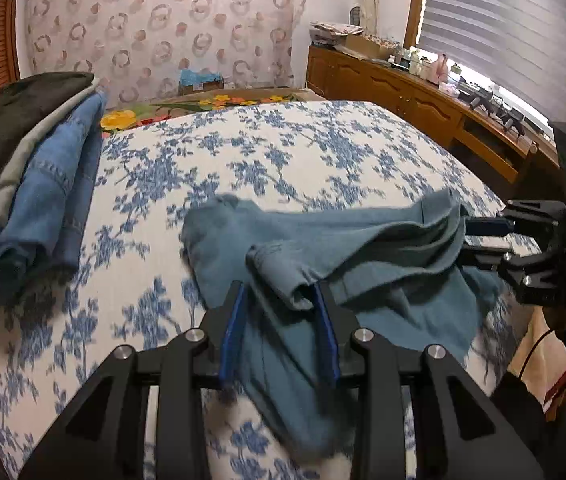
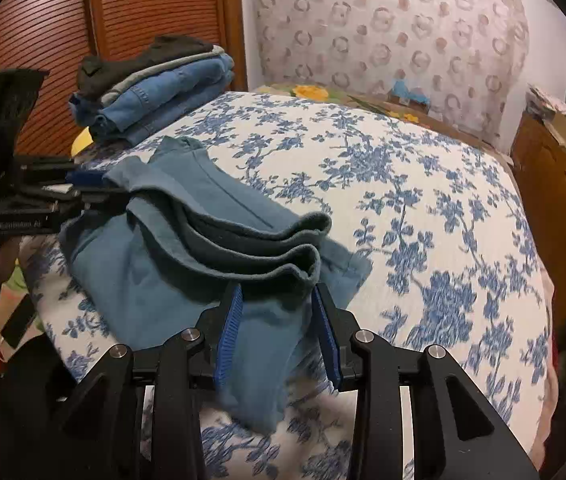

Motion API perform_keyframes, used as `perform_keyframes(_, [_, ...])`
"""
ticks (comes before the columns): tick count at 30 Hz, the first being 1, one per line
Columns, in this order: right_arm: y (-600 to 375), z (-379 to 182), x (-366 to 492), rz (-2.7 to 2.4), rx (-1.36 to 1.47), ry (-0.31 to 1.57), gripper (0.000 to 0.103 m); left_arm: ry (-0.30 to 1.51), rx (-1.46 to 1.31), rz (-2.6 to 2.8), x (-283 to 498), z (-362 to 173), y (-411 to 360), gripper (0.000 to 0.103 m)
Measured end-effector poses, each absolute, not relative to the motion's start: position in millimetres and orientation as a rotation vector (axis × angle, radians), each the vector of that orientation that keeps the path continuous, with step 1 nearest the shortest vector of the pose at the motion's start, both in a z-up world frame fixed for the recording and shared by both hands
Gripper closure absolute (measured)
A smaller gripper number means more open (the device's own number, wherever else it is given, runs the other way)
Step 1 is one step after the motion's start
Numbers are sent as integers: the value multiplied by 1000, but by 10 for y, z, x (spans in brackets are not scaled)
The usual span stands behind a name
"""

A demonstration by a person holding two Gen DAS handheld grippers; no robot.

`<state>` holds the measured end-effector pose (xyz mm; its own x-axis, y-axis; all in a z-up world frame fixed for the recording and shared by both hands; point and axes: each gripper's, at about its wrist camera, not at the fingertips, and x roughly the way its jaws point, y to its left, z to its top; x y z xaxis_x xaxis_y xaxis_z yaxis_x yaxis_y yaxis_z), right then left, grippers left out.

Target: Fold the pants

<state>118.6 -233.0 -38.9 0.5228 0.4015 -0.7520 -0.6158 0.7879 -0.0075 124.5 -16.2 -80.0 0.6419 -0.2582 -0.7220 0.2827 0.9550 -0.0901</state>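
Reading "AI" on left tongs, rest blurred.

The left gripper is a matte black frame of angular, cut-out link arms, joined by round silver screw heads, with ribbed blue pads lining the insides of its jaws. The right gripper is built the same, black with silver screws and blue ribbed pads. Seen from the side, the left unit's black body carries small, blurred white lettering.

Floral bedspread carries teal pants and folded clothes stack
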Motion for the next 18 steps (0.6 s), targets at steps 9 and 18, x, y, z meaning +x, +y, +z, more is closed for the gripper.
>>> perform_keyframes(9, [-2326, -391, 1578, 606, -267, 826, 67, 792, -21, -252, 1431, -743, 7, 70])
perform_keyframes(18, [-2411, -392, 1733, 653, -149, 853, 71, 764, -11, -272, 1376, -638, 50, 63])
